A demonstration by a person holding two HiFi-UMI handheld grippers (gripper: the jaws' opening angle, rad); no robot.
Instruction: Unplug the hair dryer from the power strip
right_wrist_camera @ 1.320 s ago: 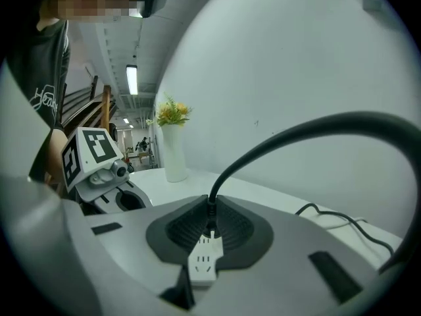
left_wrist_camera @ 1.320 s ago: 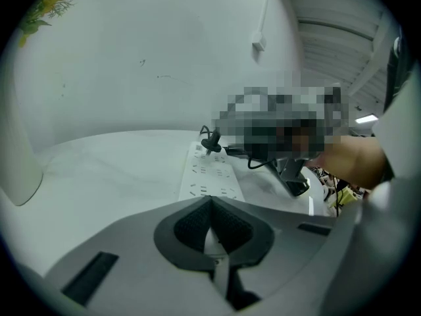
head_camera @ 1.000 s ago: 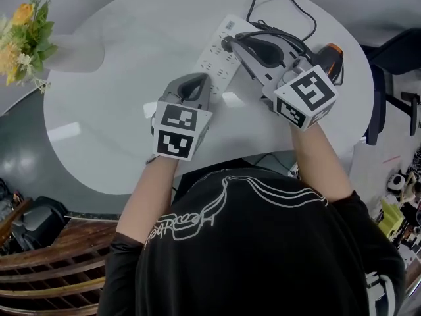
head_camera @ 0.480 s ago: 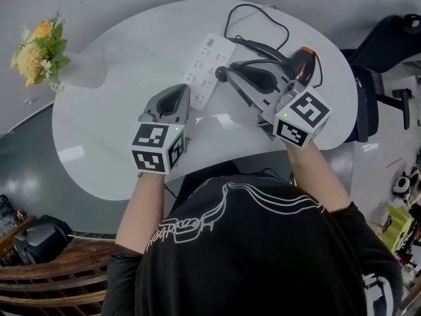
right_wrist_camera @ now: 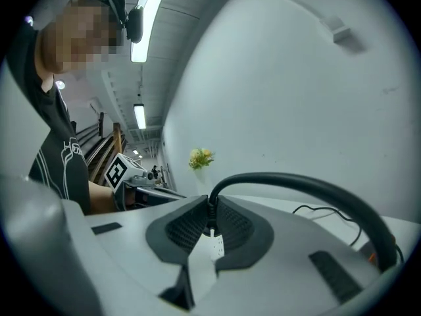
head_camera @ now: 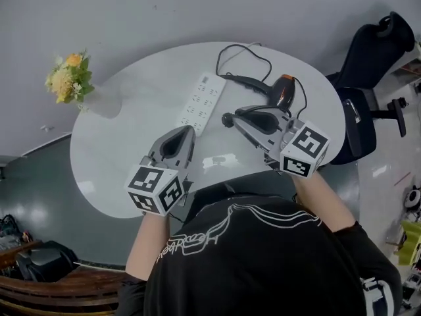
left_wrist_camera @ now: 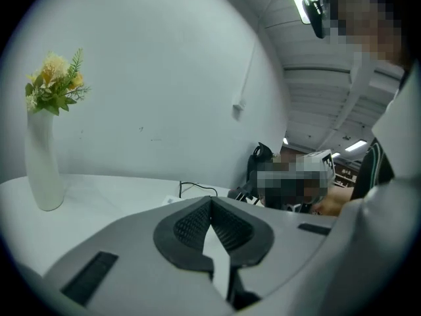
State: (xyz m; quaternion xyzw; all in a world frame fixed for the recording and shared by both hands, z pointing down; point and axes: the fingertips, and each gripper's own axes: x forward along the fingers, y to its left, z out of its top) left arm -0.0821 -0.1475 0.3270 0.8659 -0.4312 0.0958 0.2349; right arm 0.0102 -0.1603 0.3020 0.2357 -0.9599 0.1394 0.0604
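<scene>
A white power strip [head_camera: 204, 102] lies on the round white table [head_camera: 125, 137]. The black hair dryer [head_camera: 281, 91] with an orange nozzle lies to its right, its cord [head_camera: 238, 56] looped behind. My right gripper [head_camera: 231, 119] is shut on the dryer's black plug [head_camera: 227, 119], which hangs clear of the strip's right side. In the right gripper view the plug [right_wrist_camera: 210, 210] sits between the shut jaws of that gripper [right_wrist_camera: 210, 206] and the cord [right_wrist_camera: 309, 184] arcs away rightward. My left gripper [head_camera: 186, 130] hovers by the strip's near end, shut and empty; in its own view the left gripper [left_wrist_camera: 210, 203] holds nothing.
A white vase of yellow flowers [head_camera: 71, 84] stands at the table's left edge. A black office chair [head_camera: 368, 64] is beyond the table's right side. The person's body is against the near table edge.
The right gripper has drawn the plug out of the strip and back toward me. The left gripper has lifted off the strip's near end. The head view has pulled back.
</scene>
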